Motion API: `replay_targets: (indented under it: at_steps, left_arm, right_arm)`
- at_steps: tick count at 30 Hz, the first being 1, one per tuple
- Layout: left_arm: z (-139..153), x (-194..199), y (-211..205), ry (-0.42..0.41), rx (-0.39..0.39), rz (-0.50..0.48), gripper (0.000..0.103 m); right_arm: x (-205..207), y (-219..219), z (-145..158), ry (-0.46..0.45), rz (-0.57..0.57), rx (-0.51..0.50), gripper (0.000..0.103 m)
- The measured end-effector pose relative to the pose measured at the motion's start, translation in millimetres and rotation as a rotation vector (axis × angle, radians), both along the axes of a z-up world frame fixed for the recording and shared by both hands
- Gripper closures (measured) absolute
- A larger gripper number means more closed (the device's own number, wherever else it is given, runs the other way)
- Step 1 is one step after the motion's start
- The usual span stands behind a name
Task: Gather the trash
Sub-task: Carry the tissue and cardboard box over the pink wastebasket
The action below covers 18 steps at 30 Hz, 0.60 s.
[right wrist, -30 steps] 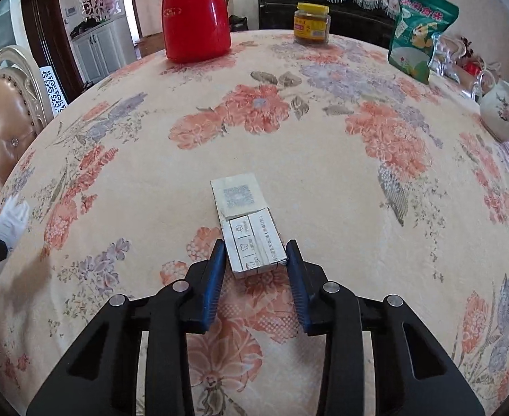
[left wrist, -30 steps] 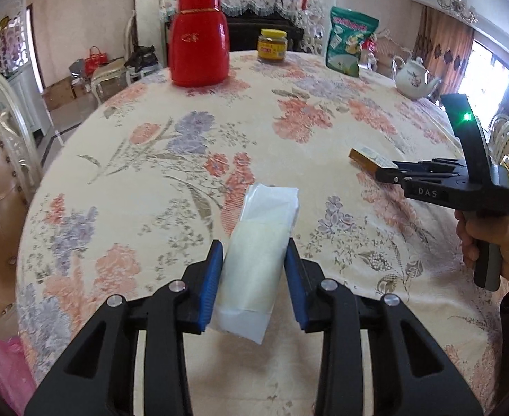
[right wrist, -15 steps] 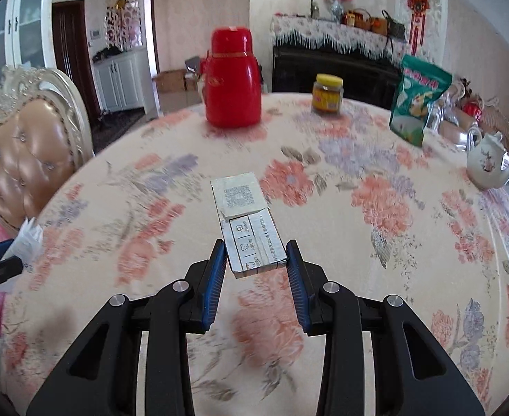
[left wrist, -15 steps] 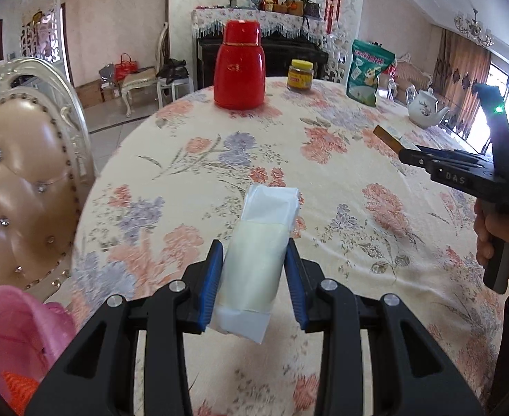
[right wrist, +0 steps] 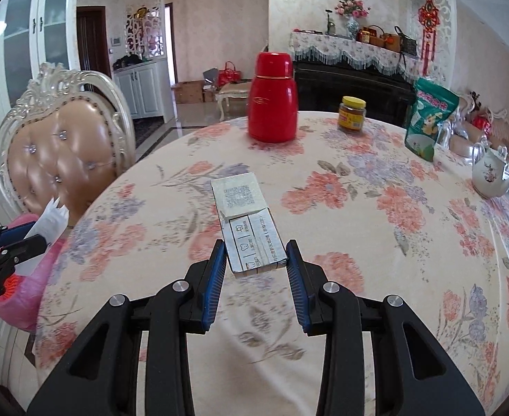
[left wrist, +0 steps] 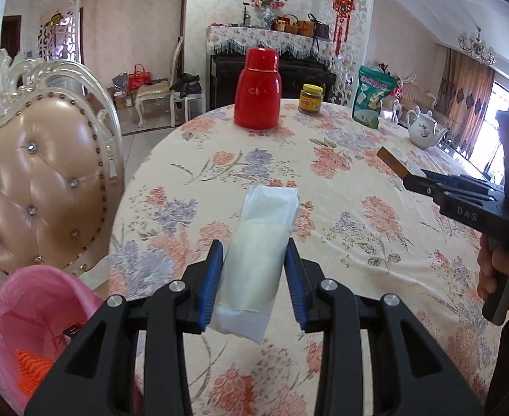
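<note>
My left gripper [left wrist: 254, 277] is shut on a white plastic packet [left wrist: 257, 249], held above the near edge of the flowered table [left wrist: 341, 208]. My right gripper [right wrist: 256, 270] is shut on a small printed carton [right wrist: 247, 222] with a QR code on its flap, also lifted off the cloth. In the left wrist view the right gripper [left wrist: 410, 176] shows at the right with the carton [left wrist: 394, 157] sticking out of its tip and a hand on the handle. The left gripper [right wrist: 22, 242] shows at the left edge of the right wrist view. A pink-lined bin [left wrist: 36, 315] sits low at the left.
On the far side of the table stand a red thermos [left wrist: 257, 95], a yellow-lidded jar [left wrist: 311, 98], a green snack bag [left wrist: 372, 97] and a white teapot [left wrist: 426, 128]. A padded chair [left wrist: 43, 180] stands at the table's left edge, behind the bin.
Both grippers have risen and pulled back from the table, each keeping its item. The chair and the pink bin have come into view at the left.
</note>
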<state>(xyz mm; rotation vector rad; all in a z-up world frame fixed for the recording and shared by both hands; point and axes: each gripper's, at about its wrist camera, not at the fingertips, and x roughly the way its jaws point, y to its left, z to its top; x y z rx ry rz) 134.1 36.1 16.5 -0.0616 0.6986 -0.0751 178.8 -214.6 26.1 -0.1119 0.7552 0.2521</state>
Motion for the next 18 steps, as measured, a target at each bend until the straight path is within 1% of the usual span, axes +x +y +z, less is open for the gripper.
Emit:
replay_targets:
  at_steps: [18]
  left_arm:
    - [12,-69,98,-0.041,-0.012,0.155,0.068]
  right_arm:
    - [-44,109,-2,0.018,0.155,0.021,0.068]
